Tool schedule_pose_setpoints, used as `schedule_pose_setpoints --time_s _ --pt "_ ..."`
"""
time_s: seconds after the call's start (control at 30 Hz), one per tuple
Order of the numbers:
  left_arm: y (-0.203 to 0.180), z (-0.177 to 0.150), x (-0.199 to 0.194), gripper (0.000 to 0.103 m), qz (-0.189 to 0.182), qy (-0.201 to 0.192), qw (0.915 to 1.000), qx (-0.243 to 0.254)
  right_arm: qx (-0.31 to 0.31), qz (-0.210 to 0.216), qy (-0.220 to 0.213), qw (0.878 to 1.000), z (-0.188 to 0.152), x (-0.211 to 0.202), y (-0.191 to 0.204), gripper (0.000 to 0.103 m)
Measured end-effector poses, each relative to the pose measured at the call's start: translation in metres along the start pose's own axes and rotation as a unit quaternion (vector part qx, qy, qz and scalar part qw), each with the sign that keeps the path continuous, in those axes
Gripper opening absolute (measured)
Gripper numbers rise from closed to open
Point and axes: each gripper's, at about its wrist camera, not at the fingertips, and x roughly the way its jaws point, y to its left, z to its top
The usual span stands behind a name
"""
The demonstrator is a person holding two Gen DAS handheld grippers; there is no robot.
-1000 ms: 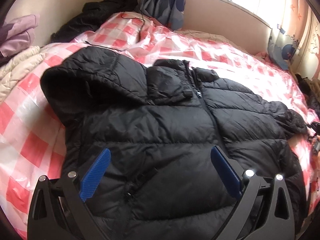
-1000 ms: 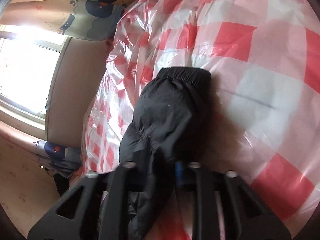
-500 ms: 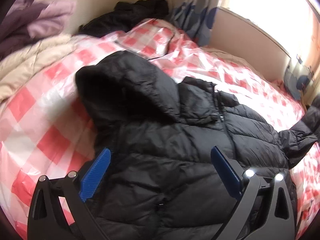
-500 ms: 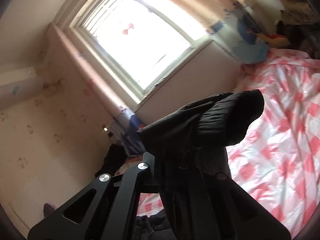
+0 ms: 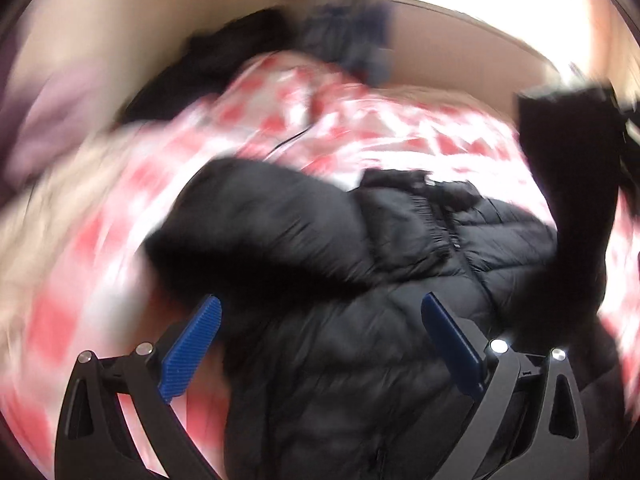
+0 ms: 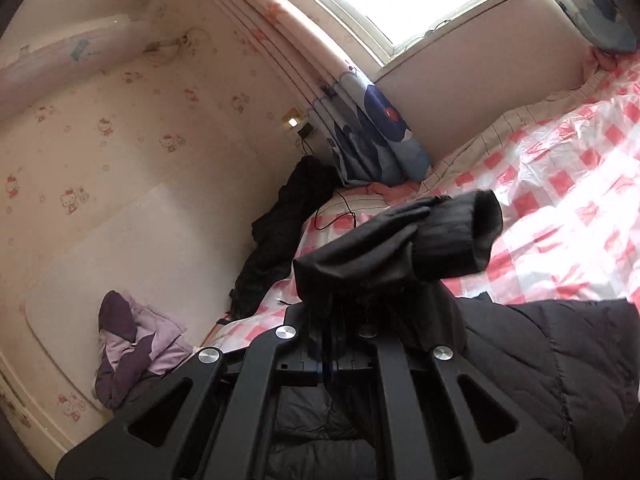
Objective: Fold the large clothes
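Observation:
A black puffer jacket (image 5: 360, 280) with a hood lies front up on the red and white checked bed cover (image 5: 340, 120). My left gripper (image 5: 320, 340) is open and empty, hovering above the jacket's left chest near the hood; this view is blurred. My right gripper (image 6: 332, 344) is shut on the jacket's sleeve (image 6: 420, 248) and holds it in the air above the jacket body (image 6: 560, 360). The cuff droops forward past the fingers. The lifted sleeve also shows in the left wrist view (image 5: 572, 184) at the right.
A black garment (image 6: 280, 232) lies heaped at the bed's far corner by the wall, with a cable beside it. A purple jacket (image 6: 132, 348) lies by the wall. Blue curtains (image 6: 368, 132) hang under the window. A beige quilt (image 5: 48, 200) lies at the left.
My right gripper has lifted the sleeve off the bed and swung it up and over toward the jacket body. My left gripper has moved toward the hood side, still open.

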Motion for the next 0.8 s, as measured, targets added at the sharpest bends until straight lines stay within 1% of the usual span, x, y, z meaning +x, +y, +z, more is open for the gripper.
schedule_pose_setpoints --time_s 0.03,0.07,0.1,0.17,0.23,0.27,0.3,0.33,0.37,0.4,0.43,0.47,0.5,0.53,0.57,0.6,0.63,0.67,0.7,0.73,0.77,0.8 --pt "-0.018 0.011 0.015 0.096 -0.002 0.002 0.9991 0.043 0.0 0.0 -0.004 1.0 -0.005 -0.002 -0.001 0.003" --pt "-0.03 0.018 0.027 0.096 0.005 0.007 0.9977 0.068 0.004 0.001 -0.007 1.0 -0.009 -0.007 -0.005 0.003" --pt "-0.047 0.027 0.049 0.096 0.02 0.018 0.9945 0.101 0.008 0.001 -0.009 1.0 -0.013 -0.012 -0.007 0.003" --pt "-0.072 0.038 0.086 0.096 0.039 0.037 0.9883 0.142 0.013 0.005 -0.021 1.0 -0.016 -0.025 -0.013 0.004" --pt "-0.098 0.042 0.13 0.096 0.066 0.071 0.9756 0.197 0.009 0.006 -0.035 0.999 -0.018 -0.041 -0.018 0.004" --pt "-0.105 0.04 0.142 0.096 0.078 0.081 0.9706 0.213 0.009 0.006 -0.041 0.999 -0.017 -0.049 -0.023 0.004" --pt "-0.113 0.038 0.161 0.096 0.094 0.098 0.962 0.237 0.015 0.008 -0.047 0.999 -0.018 -0.056 -0.03 0.004" --pt "-0.117 0.036 0.173 0.092 0.098 0.112 0.9565 0.251 0.021 0.009 -0.05 0.998 -0.018 -0.06 -0.036 0.004" --pt "-0.117 0.035 0.183 0.084 0.096 0.126 0.9546 0.252 0.026 0.009 -0.052 0.998 -0.02 -0.064 -0.043 0.004" --pt "-0.112 0.037 0.19 0.048 0.068 0.147 0.9588 0.234 0.029 0.008 -0.054 0.998 -0.021 -0.067 -0.049 0.004" --pt "-0.103 0.042 0.191 0.018 0.063 0.154 0.9647 0.204 0.033 0.007 -0.056 0.998 -0.021 -0.069 -0.054 0.004" --pt "-0.094 0.049 0.189 0.012 0.071 0.151 0.9691 0.182 0.038 0.007 -0.058 0.998 -0.024 -0.072 -0.061 0.004" --pt "-0.079 0.06 0.181 0.01 0.06 0.137 0.9778 0.147 0.043 0.009 -0.061 0.997 -0.025 -0.074 -0.066 0.004" --pt "-0.063 0.07 0.171 0.008 0.047 0.124 0.9849 0.112 0.049 0.009 -0.065 0.997 -0.026 -0.077 -0.071 0.004" --pt "-0.051 0.077 0.162 0.007 0.041 0.112 0.9891 0.087 0.051 0.009 -0.065 0.997 -0.027 -0.079 -0.074 0.004" --pt "-0.027 0.09 0.143 0.007 0.034 0.088 0.9945 0.047 0.052 0.008 -0.066 0.996 -0.027 -0.08 -0.076 0.004" --pt "-0.008 0.099 0.126 0.007 0.025 0.067 0.9973 0.018 0.052 0.007 -0.068 0.996 -0.026 -0.082 -0.077 0.004" --pt "0.012 0.107 0.107 0.007 0.013 0.046 0.9988 -0.011 0.05 0.008 -0.071 0.996 -0.025 -0.083 -0.076 0.004" --pt "0.042 0.117 0.078 0.007 0.003 0.016 0.9987 -0.047 0.045 0.009 -0.074 0.996 -0.023 -0.083 -0.072 0.004" --pt "0.071 0.124 0.049 0.007 -0.004 -0.014 0.997 -0.076 0.035 0.008 -0.076 0.996 -0.02 -0.081 -0.066 0.004" --pt "0.086 0.126 0.033 0.007 -0.007 -0.031 0.9955 -0.09 0.025 0.009 -0.076 0.997 -0.018 -0.078 -0.058 0.004" --pt "0.113 0.129 0.004 0.007 -0.002 -0.058 0.992 -0.112 0.01 0.01 -0.075 0.997 -0.016 -0.071 -0.047 0.004"
